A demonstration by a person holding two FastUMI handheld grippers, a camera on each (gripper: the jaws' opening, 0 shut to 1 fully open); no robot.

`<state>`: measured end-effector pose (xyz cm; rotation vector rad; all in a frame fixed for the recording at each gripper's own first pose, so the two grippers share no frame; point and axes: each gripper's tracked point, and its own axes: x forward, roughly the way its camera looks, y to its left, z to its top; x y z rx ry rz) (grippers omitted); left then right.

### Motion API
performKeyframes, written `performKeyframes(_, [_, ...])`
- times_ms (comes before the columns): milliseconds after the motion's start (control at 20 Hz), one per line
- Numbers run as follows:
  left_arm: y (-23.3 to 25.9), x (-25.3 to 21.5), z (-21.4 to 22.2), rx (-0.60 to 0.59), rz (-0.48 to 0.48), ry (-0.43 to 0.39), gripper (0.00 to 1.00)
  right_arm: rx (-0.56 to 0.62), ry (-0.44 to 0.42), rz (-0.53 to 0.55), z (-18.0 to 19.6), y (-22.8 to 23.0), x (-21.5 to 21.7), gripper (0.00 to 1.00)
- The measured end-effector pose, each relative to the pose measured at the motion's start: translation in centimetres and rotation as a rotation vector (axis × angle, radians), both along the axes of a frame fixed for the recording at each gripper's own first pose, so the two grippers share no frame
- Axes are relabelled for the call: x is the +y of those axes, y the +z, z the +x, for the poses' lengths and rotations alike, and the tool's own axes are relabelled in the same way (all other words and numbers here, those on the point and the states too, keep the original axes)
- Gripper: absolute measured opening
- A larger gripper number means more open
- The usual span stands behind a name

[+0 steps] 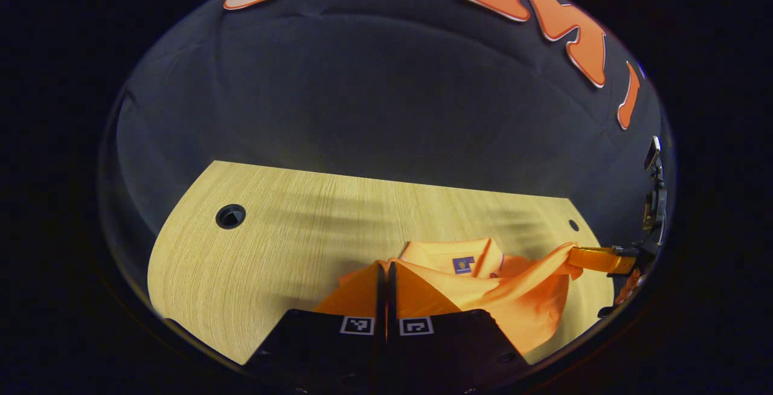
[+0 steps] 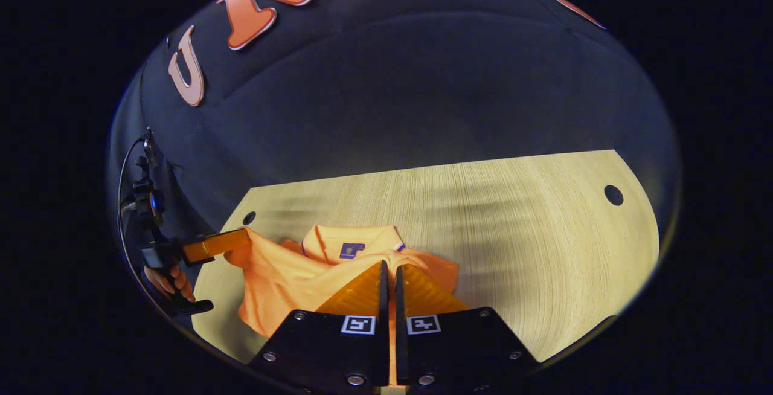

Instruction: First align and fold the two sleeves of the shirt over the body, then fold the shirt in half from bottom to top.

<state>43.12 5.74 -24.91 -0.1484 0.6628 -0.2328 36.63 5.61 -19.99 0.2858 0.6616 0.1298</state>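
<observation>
The shirt point(image 1: 483, 289) lies on the table point(image 1: 272, 250) with its collar point(image 2: 347, 241) toward the booth wall and its label patch facing up. Both grippers hold cloth lifted off the wood, so the shirt is bunched and tented, not flat.

In the left gripper view, the left gripper point(image 1: 386, 274) has its 2 fingers pressed together with only a thin seam between them, and orange cloth rises on both sides of that seam. It looks clamped on a fold of the shirt, probably at or near a sleeve. Farther off at the right edge of this view, the right gripper point(image 1: 595, 259) grips a stretched corner of cloth, pulled taut toward it.

In the right gripper view, the right gripper point(image 2: 389, 280) also has its fingers nearly closed, with cloth between and around them, so it too appears clamped on the shirt. At the left edge, the left gripper point(image 2: 214, 244) pinches a raised point of the cloth, with a hand point(image 2: 169, 280) wrapped around its handle below.

Holding 1 side each and lifting likely lets the person bring both sleeves inward over the body together, keeping them level with each other. Judging by the loose drape below the collar, the sleeve fold is under way and not yet laid down; the bottom-to-top fold has not begun. A slack grip could drop 1 side and skew the alignment.
</observation>
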Motion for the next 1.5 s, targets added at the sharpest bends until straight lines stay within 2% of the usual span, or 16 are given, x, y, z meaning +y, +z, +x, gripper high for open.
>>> performKeyframes(100, [-1.8,0.1,0.3,0.033,0.031,-0.008,0.01,0.031,-0.027,-0.009,1.1,-1.4,-0.4,0.05])
performKeyframes(200, [-2.4,0.3,0.6,0.04,0.047,0.012,0.08,0.097,-0.057,0.023,1.1,-2.9,-0.2,0.08])
performKeyframes(250, [-1.8,0.5,0.5,0.036,0.051,0.022,0.2,0.101,-0.056,0.033,0.9,-2.6,-0.1,0.28])
performKeyframes(300, [-1.3,0.5,0.3,0.034,0.049,0.024,0.4,0.082,-0.051,0.02,1.0,-2.0,-0.3,0.36])
performKeyframes(400, [0.1,1.1,-0.2,0.019,0.049,0.043,0.77,0.047,-0.038,-0.006,0.5,-0.7,-0.5,0.67])
performKeyframes(450, [0.9,1.2,-0.9,0.013,0.046,0.052,0.96,0.033,-0.026,-0.011,0.1,0.1,-0.3,0.74])
performKeyframes(500, [1.4,1.3,-1.2,0.008,0.046,0.063,0.99,0.02,-0.018,-0.026,-0.3,0.7,-0.3,0.81])
performKeyframes(550, [2.3,1.4,-1.7,-0.004,0.042,0.071,0.99,-0.008,-0.011,-0.051,-0.7,1.5,-0.5,0.91])
performKeyframes(650, [4.1,1.7,-3.4,-0.044,0.041,0.083,0.99,-0.053,-0.002,-0.128,-1.9,2.8,-1.2,0.98])
performKeyframes(750, [5.5,1.6,-5.1,-0.068,0.048,0.087,0.99,-0.081,0.013,-0.165,-3.2,4.0,-1.2,0.98])
performKeyframes(950, [8.9,1.7,-9.5,-0.13,0.046,0.099,0.99,-0.157,0.019,-0.153,-6.6,7.3,-0.9,0.98])
performKeyframes(1500, [18.1,1.8,-24.1,-0.373,0.039,0.13,0.98,-0.389,0.04,-0.24,-19.0,14.3,-0.4,0.98])
